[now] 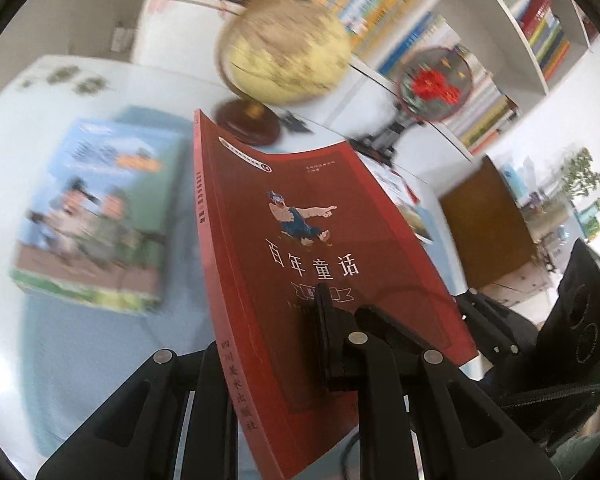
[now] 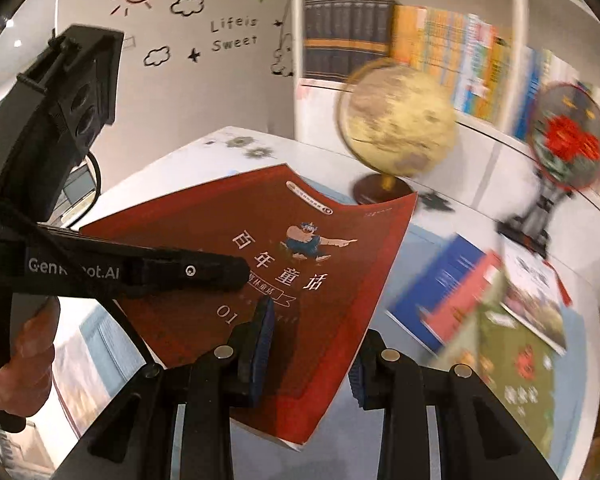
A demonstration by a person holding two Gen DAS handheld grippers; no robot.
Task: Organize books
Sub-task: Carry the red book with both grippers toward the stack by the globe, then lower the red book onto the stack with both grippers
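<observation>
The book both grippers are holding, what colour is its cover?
The book is dark red, with a little cartoon figure in blue. The right wrist view shows it best.

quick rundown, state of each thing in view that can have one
red book: closed, lifted off the table, tilted
left gripper: shut on red book
right gripper: jaws astride the book's corner, grip unclear
globe: upright on its stand
blue-green book: closed, lying flat

Both wrist views angled down, close on shared red book (image 1: 320,240), globe (image 2: 396,120) beyond
</observation>
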